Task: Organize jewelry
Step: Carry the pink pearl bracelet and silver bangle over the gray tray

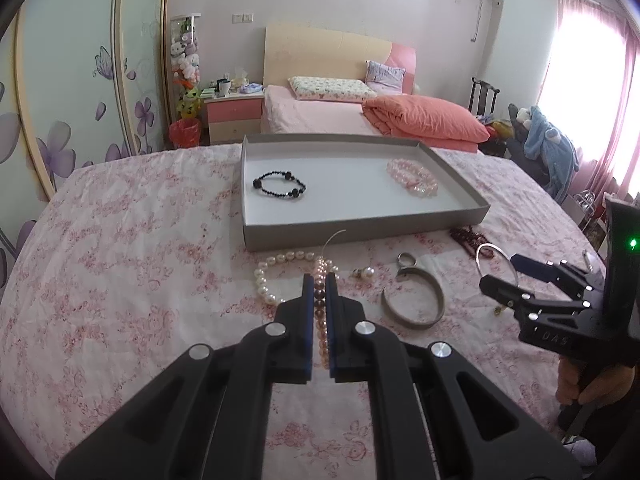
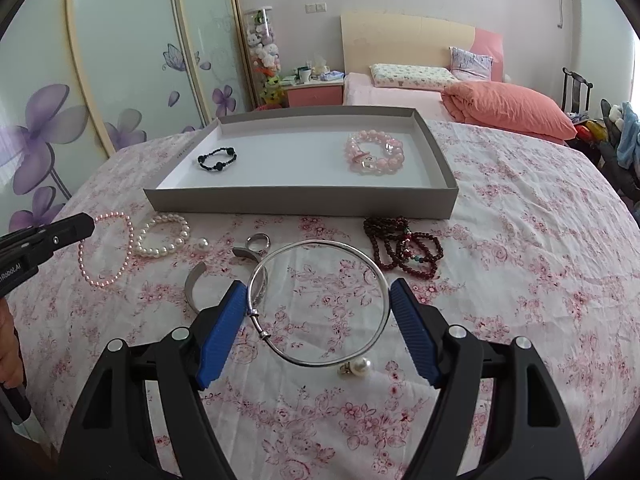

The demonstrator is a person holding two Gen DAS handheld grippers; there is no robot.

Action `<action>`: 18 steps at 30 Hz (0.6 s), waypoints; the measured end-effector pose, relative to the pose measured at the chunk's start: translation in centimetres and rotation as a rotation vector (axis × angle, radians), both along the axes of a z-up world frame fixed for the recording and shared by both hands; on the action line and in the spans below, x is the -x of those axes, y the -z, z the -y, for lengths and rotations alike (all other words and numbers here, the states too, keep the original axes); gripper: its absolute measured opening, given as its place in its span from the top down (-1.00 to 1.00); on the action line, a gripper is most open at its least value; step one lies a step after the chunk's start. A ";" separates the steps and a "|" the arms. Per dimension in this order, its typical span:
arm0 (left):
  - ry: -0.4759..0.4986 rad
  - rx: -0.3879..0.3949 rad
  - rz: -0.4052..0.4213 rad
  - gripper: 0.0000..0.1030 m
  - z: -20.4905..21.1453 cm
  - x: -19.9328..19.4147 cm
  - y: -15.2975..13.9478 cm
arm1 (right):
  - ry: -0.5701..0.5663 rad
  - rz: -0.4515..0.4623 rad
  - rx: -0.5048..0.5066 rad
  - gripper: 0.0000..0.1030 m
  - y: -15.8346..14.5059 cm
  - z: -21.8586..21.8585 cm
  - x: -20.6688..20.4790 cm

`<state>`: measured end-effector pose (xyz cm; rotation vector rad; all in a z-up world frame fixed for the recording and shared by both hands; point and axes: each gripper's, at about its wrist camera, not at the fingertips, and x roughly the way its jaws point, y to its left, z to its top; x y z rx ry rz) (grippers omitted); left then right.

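Observation:
A grey cardboard tray lies on the floral cloth and holds a black bead bracelet and a pink bead bracelet. My left gripper is shut on a pink pearl strand. My right gripper is open around a thin silver bangle with a pearl charm, lying on the cloth. A white pearl bracelet lies beside the strand.
A wide silver cuff, a silver ring, a loose pearl earring and dark red bead strands lie in front of the tray. A bed stands behind the table.

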<state>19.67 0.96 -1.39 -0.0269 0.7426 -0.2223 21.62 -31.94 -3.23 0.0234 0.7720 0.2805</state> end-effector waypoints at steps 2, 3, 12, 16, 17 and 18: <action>-0.002 0.008 0.012 0.87 0.0 0.1 -0.5 | 0.006 0.013 -0.006 -0.42 -0.2 0.1 0.2; -0.002 0.014 0.019 0.87 0.0 0.2 -0.8 | 0.009 0.021 -0.011 -0.42 -0.4 0.1 0.3; -0.009 0.053 0.077 0.87 0.0 0.7 -2.8 | 0.030 0.105 -0.027 -0.42 -2.2 0.3 1.2; -0.013 0.063 0.101 0.87 0.0 0.8 -3.6 | 0.038 0.145 -0.020 -0.42 -2.9 0.2 1.5; -0.014 0.065 0.109 0.87 0.0 0.8 -3.8 | 0.038 0.160 -0.018 -0.42 -3.1 0.2 1.6; -0.015 0.066 0.115 0.87 0.0 0.8 -4.0 | 0.040 0.173 -0.017 -0.42 -3.4 0.1 1.7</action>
